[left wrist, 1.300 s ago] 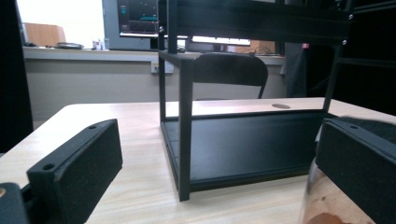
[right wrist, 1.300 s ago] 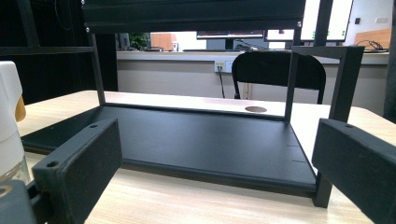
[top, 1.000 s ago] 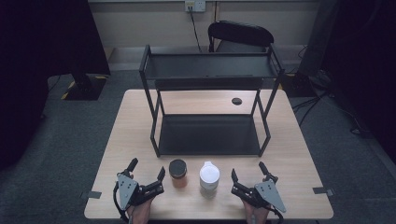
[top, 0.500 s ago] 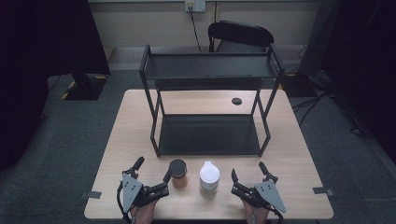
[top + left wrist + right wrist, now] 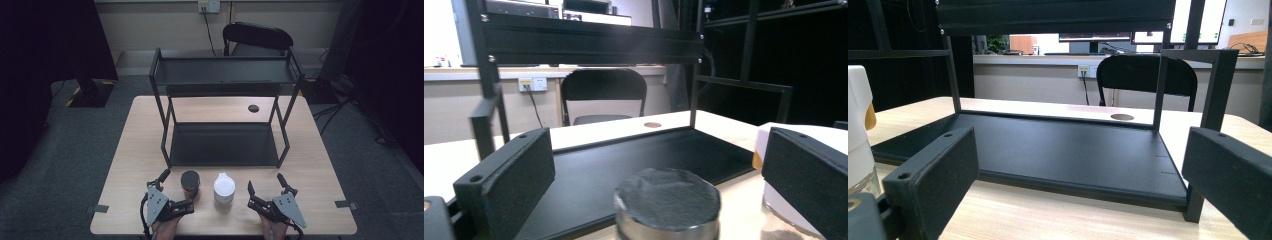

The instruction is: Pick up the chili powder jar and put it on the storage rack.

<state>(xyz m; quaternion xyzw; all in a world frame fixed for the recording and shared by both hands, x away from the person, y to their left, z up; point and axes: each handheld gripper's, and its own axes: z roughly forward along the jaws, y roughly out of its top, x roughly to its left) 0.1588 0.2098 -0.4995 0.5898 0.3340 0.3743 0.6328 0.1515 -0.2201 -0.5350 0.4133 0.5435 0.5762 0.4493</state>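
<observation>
Dark-lidded jar (image 5: 190, 181), white-capped bottle (image 5: 224, 188), black rack (image 5: 225, 145), tan table (image 5: 135, 165).

Cut off by the lower edge of the left gripper view: the dark-lidded jar (image 5: 667, 207), body unseen below its metal rim; cropped at the left edge of the right gripper view: the white-capped bottle (image 5: 858, 132); hidden under the gripper bodies at the table's (image 5: 135, 165) near edge: both hands.
</observation>
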